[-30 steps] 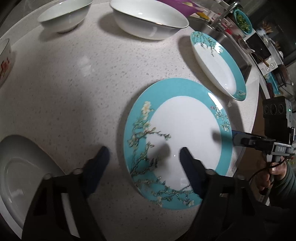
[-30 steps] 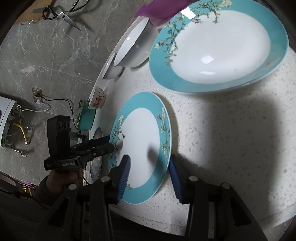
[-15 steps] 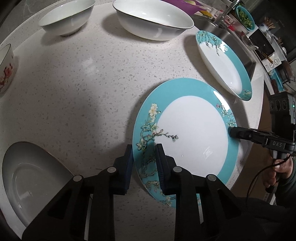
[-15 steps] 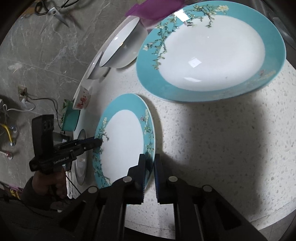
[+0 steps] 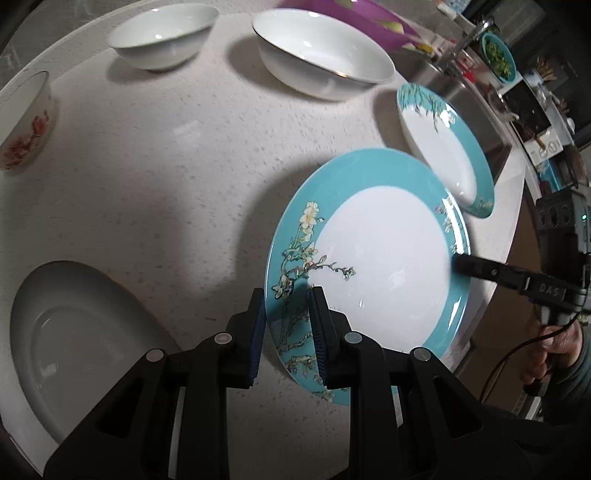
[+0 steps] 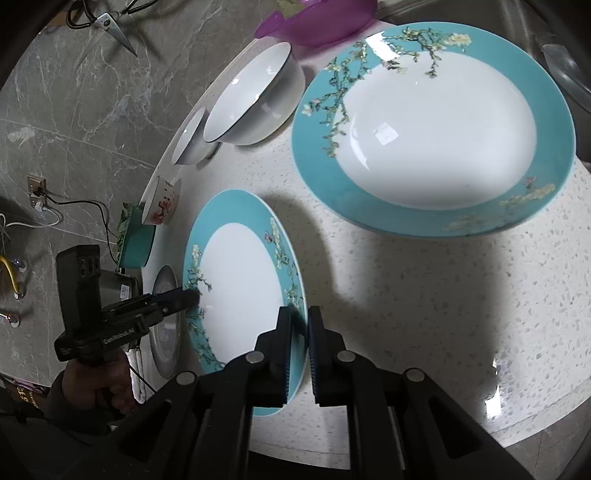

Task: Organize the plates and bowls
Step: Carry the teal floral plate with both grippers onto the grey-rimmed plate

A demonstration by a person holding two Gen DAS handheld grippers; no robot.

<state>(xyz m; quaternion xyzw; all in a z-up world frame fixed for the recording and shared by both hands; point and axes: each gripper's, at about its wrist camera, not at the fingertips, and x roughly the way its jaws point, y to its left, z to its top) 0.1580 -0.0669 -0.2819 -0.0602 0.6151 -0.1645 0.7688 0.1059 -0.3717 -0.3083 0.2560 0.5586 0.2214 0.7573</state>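
A flat teal-rimmed plate with a blossom pattern (image 5: pixel 384 258) (image 6: pixel 240 280) sits between both grippers above the speckled white counter (image 5: pixel 166 166). My left gripper (image 5: pixel 286 299) is shut on its near blossom rim. In the right wrist view the left gripper (image 6: pixel 190 295) shows at the plate's left edge. My right gripper (image 6: pixel 299 321) is shut on the opposite rim and appears as a dark tip (image 5: pixel 460 264) in the left wrist view. The plate looks slightly raised. A deeper matching teal plate (image 5: pixel 447 147) (image 6: pixel 436 125) rests just beyond.
A large white bowl (image 5: pixel 321 55), a smaller white bowl (image 5: pixel 159 33), a floral cup-bowl (image 5: pixel 26 118) and a pale oval dish (image 5: pixel 74 332) ring the counter. A sink (image 5: pixel 461 96) and the counter's edge lie right. Scissors (image 6: pixel 107 18) lie on the floor.
Both grippers were open around the flat plate's rim a second ago and have closed on it. The plate has since risen a little and sits nearer both cameras.
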